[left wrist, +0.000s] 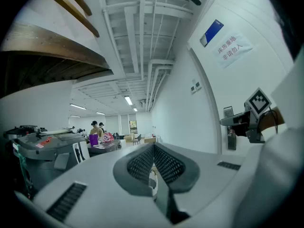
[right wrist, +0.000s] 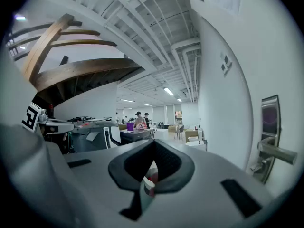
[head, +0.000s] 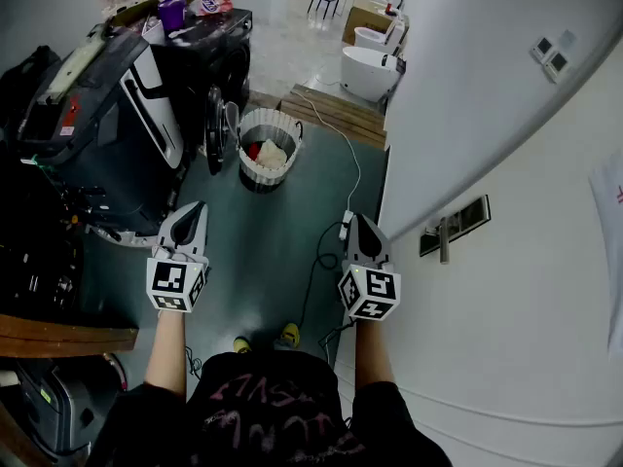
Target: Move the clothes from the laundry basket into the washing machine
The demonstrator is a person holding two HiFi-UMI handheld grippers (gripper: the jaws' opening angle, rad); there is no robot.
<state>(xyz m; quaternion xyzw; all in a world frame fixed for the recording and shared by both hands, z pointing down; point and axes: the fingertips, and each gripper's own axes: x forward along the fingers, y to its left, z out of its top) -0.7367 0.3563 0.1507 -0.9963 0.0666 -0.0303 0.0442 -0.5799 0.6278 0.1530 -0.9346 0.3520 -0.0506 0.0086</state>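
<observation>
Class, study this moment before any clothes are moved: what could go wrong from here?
1. A white cable trails over the floor beside the way to the laundry basket; stepping forward could snag it.
2. The left gripper and right gripper are both shut, empty and well short of the basket; unless they open, they would likely only prod the clothes.

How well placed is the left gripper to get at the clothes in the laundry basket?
Probably not yet. The left gripper is shut and held level, well short of the laundry basket across open floor. Nothing blocks the way to the clothes; the person must step closer.
</observation>
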